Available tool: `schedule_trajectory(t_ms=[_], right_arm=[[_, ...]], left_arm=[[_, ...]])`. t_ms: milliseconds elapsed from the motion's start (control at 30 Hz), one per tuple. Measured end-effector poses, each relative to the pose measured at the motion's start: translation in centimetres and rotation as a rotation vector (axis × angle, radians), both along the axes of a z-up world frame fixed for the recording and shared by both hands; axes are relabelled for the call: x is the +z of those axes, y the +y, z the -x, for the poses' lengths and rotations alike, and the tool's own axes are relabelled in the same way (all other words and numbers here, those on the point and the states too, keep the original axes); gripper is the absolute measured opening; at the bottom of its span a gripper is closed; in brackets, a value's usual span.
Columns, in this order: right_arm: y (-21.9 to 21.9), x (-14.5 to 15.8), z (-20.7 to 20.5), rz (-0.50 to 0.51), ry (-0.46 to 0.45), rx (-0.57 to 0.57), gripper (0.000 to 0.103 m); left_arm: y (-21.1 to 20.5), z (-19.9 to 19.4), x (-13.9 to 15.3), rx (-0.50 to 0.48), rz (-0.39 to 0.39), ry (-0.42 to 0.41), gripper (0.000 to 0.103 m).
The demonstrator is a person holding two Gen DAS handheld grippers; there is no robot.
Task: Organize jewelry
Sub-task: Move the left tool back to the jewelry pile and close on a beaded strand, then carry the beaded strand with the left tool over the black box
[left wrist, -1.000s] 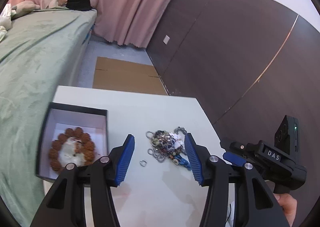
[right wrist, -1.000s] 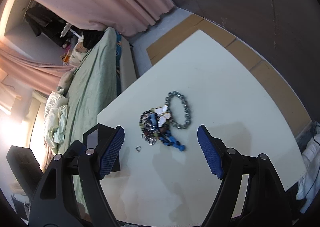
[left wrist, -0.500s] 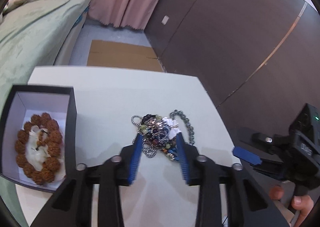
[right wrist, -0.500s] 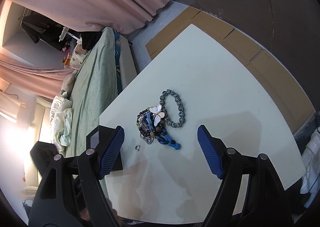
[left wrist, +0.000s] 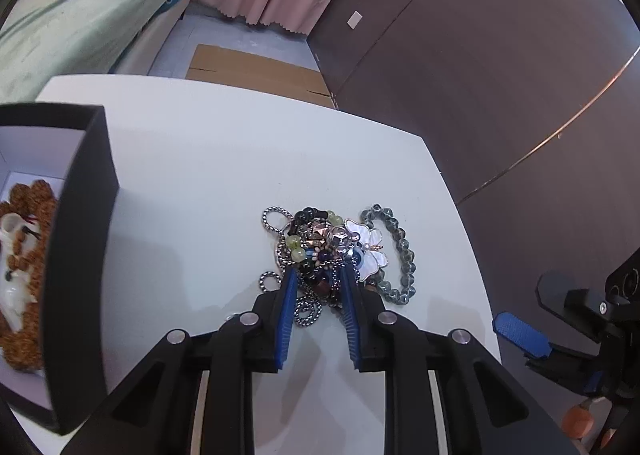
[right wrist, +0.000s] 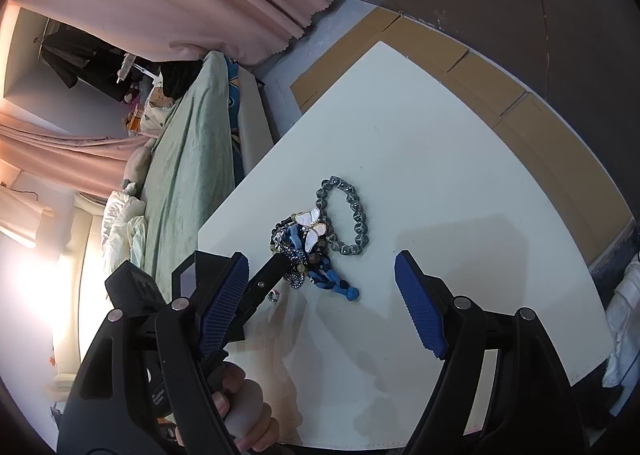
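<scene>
With the left gripper (left wrist: 318,275) narrowed around the jewelry pile (left wrist: 332,251) mid-table (left wrist: 208,159) and the right gripper (right wrist: 320,295) held wide and empty, one piece should be pinched cleanly, not the tangle

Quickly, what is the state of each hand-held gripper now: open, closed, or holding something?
Left hand-held gripper: closing around the jewelry pile; firm grip cannot be told.
Right hand-held gripper: open, holding nothing, above the table.
</scene>
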State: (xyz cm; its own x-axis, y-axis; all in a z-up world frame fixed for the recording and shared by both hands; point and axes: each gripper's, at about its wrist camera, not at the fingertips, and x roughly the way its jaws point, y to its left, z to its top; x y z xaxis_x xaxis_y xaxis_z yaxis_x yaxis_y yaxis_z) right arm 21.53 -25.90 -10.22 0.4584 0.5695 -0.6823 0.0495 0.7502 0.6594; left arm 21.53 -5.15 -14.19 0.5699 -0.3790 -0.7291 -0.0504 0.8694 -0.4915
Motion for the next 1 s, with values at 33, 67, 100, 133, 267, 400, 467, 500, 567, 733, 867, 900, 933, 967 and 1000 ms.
schedule_trajectory(t_ms=[33,67,100,133,267,400,467,500,567,733,867,900,933,967,1000], right_arm=[[0.1,0.0,0.0,0.002,0.001,0.001,0.076],[0.1,-0.1,0.0,0.003,0.002,0.001,0.076],[0.1,-0.2,0.0,0.005,0.003,0.002,0.076],[0.2,-0.2,0.0,0.006,0.004,0.003,0.076],[0.5,-0.2,0.0,0.016,0.004,0.009,0.076],[0.8,-0.4,0.0,0.027,0.004,0.01,0.076],[0.9,-0.4,-0.1,0.034,0.003,0.009,0.076],[0.9,-0.5,-0.3,0.038,0.003,0.008,0.076],[0.9,-0.7,-0.5,0.044,0.002,0.009,0.076],[1.9,-1.1,-1.3,0.05,0.002,0.03,0.065],[2.8,-1.7,-2.2,0.064,0.017,0.047,0.055],[3.0,-1.9,-2.4,0.071,0.018,0.05,0.055],[3.3,-2.0,-2.7,0.081,0.018,0.054,0.054],[3.6,-2.1,-2.9,0.09,0.016,0.058,0.054],[3.9,-2.1,-3.1,0.101,0.012,0.064,0.054]], left_arm=[[0.0,0.0,0.0,-0.002,0.001,-0.003,0.019],[-0.1,0.0,-0.1,-0.002,-0.004,-0.006,0.019],[-0.2,-0.1,-0.1,-0.003,-0.009,-0.008,0.016],[-0.1,-0.1,-0.1,-0.002,-0.012,-0.009,0.014],[0.0,0.5,0.6,0.005,-0.027,-0.045,0.006],[-0.8,1.4,3.1,-0.045,-0.031,-0.141,0.006],[-0.9,1.9,4.0,-0.063,-0.028,-0.17,0.006],[-0.9,2.1,4.3,-0.069,-0.019,-0.181,0.006],[-0.7,2.4,4.9,-0.076,0.0,-0.205,0.006],[0.4,2.7,6.0,-0.062,0.03,-0.229,0.006],[1.4,3.2,6.7,-0.044,0.05,-0.238,0.006],[1.5,3.1,6.9,-0.039,0.051,-0.241,0.006],[1.8,3.2,7.1,-0.033,0.053,-0.245,0.006],[2.0,3.4,7.3,-0.028,0.055,-0.248,0.006],[2.2,3.6,7.4,-0.024,0.057,-0.25,0.006]])
